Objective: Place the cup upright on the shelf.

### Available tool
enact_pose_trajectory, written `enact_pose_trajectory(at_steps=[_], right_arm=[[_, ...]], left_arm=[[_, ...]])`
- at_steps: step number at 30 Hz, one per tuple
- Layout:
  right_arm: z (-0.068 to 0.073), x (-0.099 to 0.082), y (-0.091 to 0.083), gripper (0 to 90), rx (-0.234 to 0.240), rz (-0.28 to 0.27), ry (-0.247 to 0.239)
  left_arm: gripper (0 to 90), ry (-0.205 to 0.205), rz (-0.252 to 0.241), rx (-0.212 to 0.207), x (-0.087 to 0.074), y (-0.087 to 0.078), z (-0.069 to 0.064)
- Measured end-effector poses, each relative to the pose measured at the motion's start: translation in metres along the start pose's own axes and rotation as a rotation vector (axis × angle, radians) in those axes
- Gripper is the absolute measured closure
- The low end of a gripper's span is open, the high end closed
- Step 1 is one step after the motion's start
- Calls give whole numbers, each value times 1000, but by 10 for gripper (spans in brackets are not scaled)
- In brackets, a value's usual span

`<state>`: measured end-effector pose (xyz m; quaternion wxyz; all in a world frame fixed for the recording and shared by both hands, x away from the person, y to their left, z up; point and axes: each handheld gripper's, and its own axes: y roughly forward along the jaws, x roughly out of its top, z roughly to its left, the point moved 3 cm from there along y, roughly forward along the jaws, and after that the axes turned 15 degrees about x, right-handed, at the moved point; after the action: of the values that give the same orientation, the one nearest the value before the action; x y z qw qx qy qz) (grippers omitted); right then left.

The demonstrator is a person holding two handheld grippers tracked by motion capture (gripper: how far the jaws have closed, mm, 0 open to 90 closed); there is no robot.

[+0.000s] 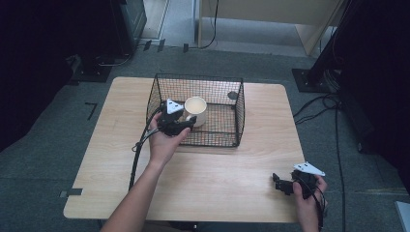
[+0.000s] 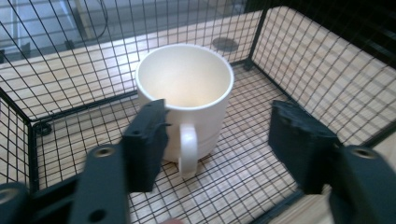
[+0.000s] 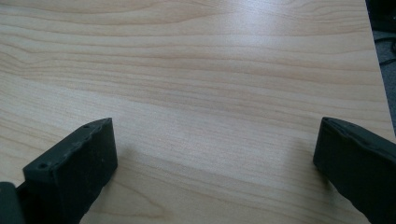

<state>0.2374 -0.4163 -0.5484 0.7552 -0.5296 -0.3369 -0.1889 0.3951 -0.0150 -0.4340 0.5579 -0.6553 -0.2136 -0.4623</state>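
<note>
Two black jaws of the left gripper point(image 2: 219, 140) stand wide apart with nothing between them but the thin looped handle of the cream-white ceramic mug point(image 2: 184, 100), which neither touches; one jaw sits just beside the mug's wall, the other well off to the side. That spread suits a gripper that is either lining up on the mug or letting it stand free, and I cannot tell which. Seen from the high view, the left gripper point(image 1: 186, 121) reaches over the near wall of the black wire-mesh basket point(image 1: 238, 111), held low so the jaws can meet the mug from the side.

The mug stands upright on the basket's mesh floor, toward the left half, mouth up and apparently empty, its handle turned toward the left gripper, probably the easiest part to pinch.

The right gripper point(image 1: 281, 183) rests near the table's front right corner, well apart from the basket, jaws spread and empty over bare wood, seemingly parked out of the way. The light wooden table point(image 1: 232, 179) carries the basket near its far middle.
</note>
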Motion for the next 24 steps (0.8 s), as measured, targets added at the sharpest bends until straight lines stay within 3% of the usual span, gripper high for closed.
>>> enact_pose_trajectory(at_steps=[5, 8, 14, 24], right_arm=[[0, 0, 0, 0, 0, 0, 0], [0, 0, 0, 0, 0, 0, 0], [0, 0, 0, 0, 0, 0, 0], [0, 0, 0, 0, 0, 0, 0]], left_arm=[[126, -1, -27, -55, -2, -16, 0], [0, 3, -40, -63, -3, -23, 0], [0, 4, -54, -63, -9, -42, 5], [0, -9, -67, -56, -34, -68, 14]])
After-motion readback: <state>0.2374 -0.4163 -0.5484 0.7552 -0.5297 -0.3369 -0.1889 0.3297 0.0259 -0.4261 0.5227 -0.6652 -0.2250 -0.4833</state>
